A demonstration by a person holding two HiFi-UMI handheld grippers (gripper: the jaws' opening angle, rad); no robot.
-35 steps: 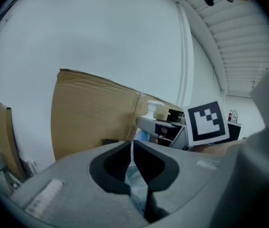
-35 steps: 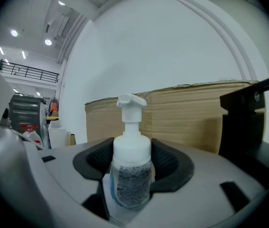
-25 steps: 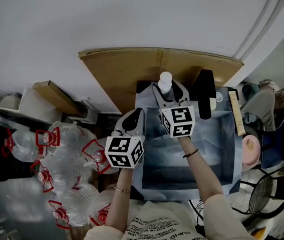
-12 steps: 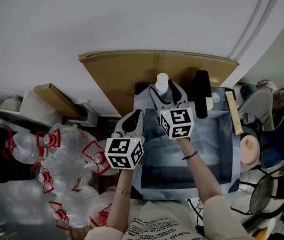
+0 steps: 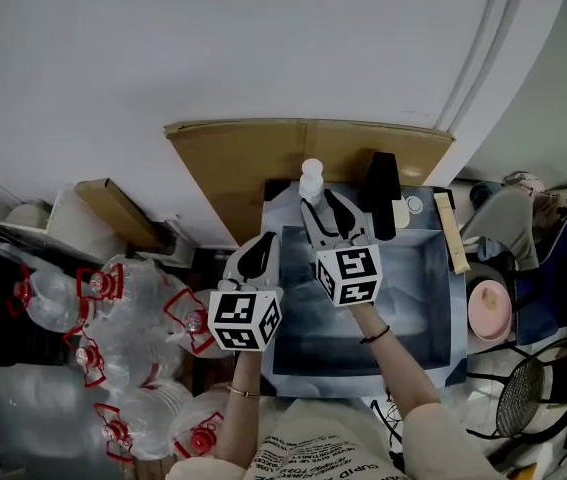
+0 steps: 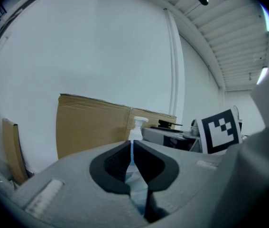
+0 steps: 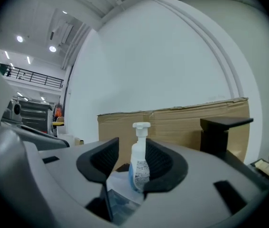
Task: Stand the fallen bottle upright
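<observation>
A white pump bottle [image 5: 311,180] with a blue label stands upright at the far left corner of the cloth-covered table [image 5: 418,303]. My right gripper [image 5: 320,204] is just short of it and points at it. Its jaws are closing, apart from each other, with nothing pressed between them. In the right gripper view the bottle [image 7: 140,167] shows free and upright beyond the two pads of the right gripper [image 7: 132,155]. My left gripper [image 5: 260,248] hangs off the table's left edge with its jaws together and nothing in them. In its own view the left gripper [image 6: 131,148] lines up with the bottle [image 6: 136,127] far ahead.
A cardboard sheet [image 5: 248,158] leans on the wall behind the table. A black box [image 5: 381,180] stands right of the bottle, a wooden strip [image 5: 446,233] lies along the right edge. Several water jugs [image 5: 113,318] crowd the floor at left. A pink bowl [image 5: 485,308] sits at right.
My right gripper has drawn back off the bottle, which stays upright in its place. Both grippers have moved a little toward me and up.
</observation>
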